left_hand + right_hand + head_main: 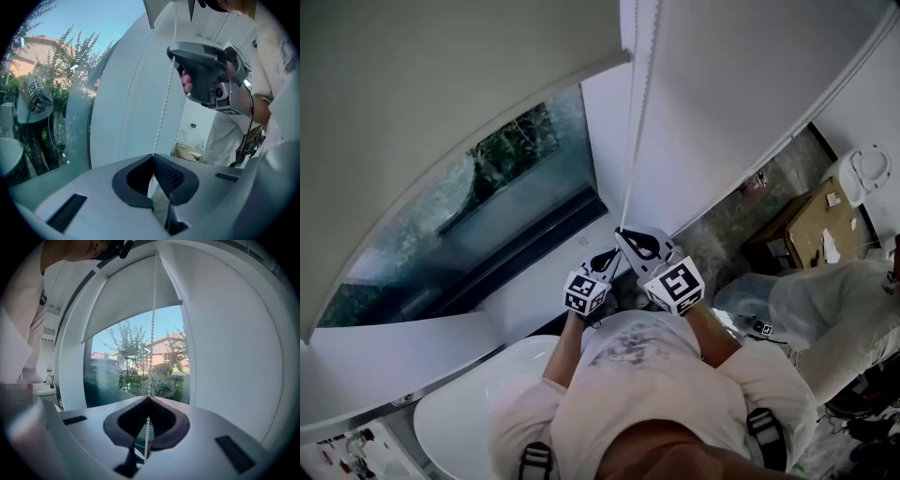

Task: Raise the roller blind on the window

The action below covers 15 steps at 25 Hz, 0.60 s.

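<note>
You stand at the window (502,202) with both grippers on the chain (639,112), which hangs down the white frame at the window's right edge. The blind (441,84) covers the window's upper part, and its bottom bar leaves the lower glass bare to the trees and houses outside. The right gripper (630,240) is clenched on the chain by the window's lower right corner, with beads trailing down through the hollow between its fingers (164,420). The left gripper (606,261) sits just below it on what looks like the same strand, its fingers (169,176) pinched together where the chain enters the tips. The chain is thin, light and limp. It carries load only when pulled taut, and its smooth beads are likely to slide unless one seats between the pads. The blind's fabric weighs little, so most of the resistance should come from the roller's clutch above the window. Take hold high on the strand, where a long stroke is available, and pull straight down along its line. A sideways tug risks dragging the beads off the sprocket. Which strand raises the blind cannot be told from here.
</note>
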Tool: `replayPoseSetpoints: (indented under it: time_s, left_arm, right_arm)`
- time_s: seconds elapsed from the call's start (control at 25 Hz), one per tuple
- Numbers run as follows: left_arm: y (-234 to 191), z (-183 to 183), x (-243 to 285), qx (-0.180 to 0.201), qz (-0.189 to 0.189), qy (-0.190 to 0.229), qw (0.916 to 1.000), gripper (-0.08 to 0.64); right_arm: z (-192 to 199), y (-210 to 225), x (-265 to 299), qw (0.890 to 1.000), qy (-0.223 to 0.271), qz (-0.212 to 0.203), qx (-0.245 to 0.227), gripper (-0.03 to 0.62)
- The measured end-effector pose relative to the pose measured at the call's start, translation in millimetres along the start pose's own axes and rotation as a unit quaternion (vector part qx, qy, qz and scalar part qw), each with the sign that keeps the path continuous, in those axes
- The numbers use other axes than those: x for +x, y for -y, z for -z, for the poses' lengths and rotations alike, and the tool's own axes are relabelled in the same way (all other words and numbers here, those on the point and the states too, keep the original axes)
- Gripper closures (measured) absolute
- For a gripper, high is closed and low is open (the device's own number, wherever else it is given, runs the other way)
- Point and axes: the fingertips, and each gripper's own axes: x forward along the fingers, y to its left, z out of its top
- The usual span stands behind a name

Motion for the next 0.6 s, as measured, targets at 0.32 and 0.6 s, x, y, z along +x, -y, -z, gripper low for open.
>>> replayPoseSetpoints:
  time_s: [0.32, 0.6]
  left_arm:
    - [15.0, -7.0, -15.5, -0.008, 0.025, 0.018, 0.9995, 0.54]
    - [23.3, -95.9, -53.2, 0.022, 0.016, 0.09, 0.9956, 0.472]
  right_arm:
    - [4.1, -1.7, -2.1, 1.0, -0.002, 0.003, -0.01, 0.531]
    - [2.3, 2.5, -2.8, 1.0, 0.007, 0.003, -0.004, 0.531]
